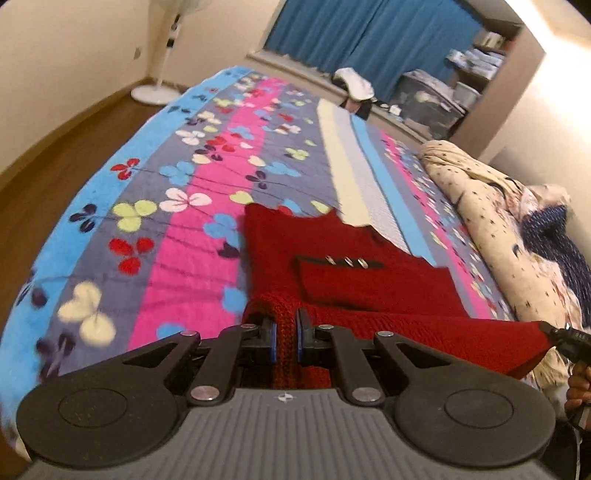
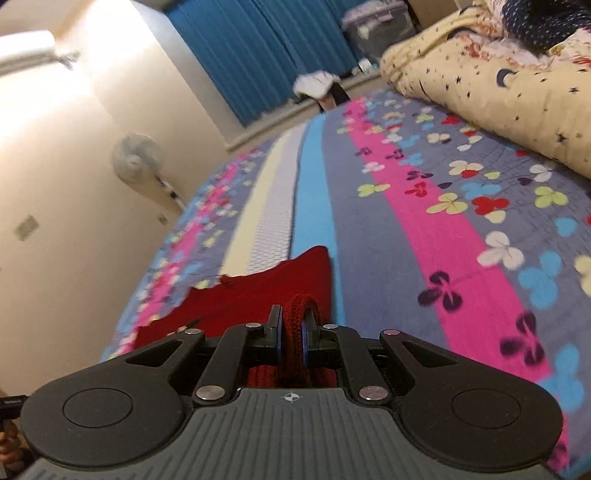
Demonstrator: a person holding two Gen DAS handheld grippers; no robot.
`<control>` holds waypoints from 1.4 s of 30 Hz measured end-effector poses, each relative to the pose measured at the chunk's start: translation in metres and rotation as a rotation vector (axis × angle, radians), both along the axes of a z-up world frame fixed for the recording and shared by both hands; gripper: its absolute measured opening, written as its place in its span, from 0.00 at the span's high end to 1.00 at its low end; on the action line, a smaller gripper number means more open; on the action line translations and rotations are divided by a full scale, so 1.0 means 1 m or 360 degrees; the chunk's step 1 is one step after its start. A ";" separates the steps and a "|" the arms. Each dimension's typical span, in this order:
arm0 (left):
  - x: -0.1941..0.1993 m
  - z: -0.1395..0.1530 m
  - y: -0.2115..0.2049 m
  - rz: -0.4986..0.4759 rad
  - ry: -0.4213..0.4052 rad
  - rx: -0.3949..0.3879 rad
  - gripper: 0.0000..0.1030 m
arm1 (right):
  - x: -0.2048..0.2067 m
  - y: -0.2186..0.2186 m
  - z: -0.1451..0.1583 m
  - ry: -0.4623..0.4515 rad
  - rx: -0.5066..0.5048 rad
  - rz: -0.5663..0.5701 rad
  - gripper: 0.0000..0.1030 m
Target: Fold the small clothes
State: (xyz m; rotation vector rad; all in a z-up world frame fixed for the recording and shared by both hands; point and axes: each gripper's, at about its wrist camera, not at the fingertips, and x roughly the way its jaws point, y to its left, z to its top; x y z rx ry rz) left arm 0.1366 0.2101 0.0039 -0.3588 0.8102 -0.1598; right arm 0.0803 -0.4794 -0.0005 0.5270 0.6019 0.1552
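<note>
Two grippers, both clamped on one red knitted sweater [image 1: 332,266] over a bed with a flowered striped bedspread [image 1: 155,192]. Left gripper [image 1: 284,332]: jaws pinched together on a ribbed edge of the knit. Right gripper [image 2: 291,332]: jaws likewise closed on a ribbed fold. Sweater stretched between them, its far part lying flat on the bedspread, three small metal toggles [image 1: 347,261] showing on top. Beside it, along the bed's right, a rolled cream quilt [image 1: 491,221]. Beyond, blue curtains [image 1: 369,33] and a standing fan [image 1: 159,48].
</note>
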 end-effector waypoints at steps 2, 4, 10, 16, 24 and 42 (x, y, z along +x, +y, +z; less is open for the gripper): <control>0.037 -0.014 0.006 0.0032 0.0066 -0.0010 0.90 | 0.040 0.005 -0.008 0.0060 -0.0038 -0.0003 0.91; 0.076 -0.036 0.007 0.0036 0.0174 -0.0006 0.90 | 0.081 0.012 -0.021 0.0122 -0.0048 -0.0014 0.90; 0.118 -0.062 0.025 0.0119 0.0291 -0.0202 0.83 | 0.142 0.020 -0.079 0.0336 -0.0067 -0.0179 0.60; 0.092 -0.044 0.058 0.0212 0.0136 -0.0271 0.54 | 0.114 -0.013 -0.065 0.0121 -0.0014 -0.0318 0.58; 0.082 -0.059 0.060 0.0071 0.0338 0.0079 0.31 | 0.114 -0.002 -0.090 0.0306 -0.0182 0.0008 0.52; 0.143 -0.075 -0.014 -0.0165 0.0218 0.0275 0.25 | 0.172 0.052 -0.095 0.0270 -0.0311 0.0137 0.36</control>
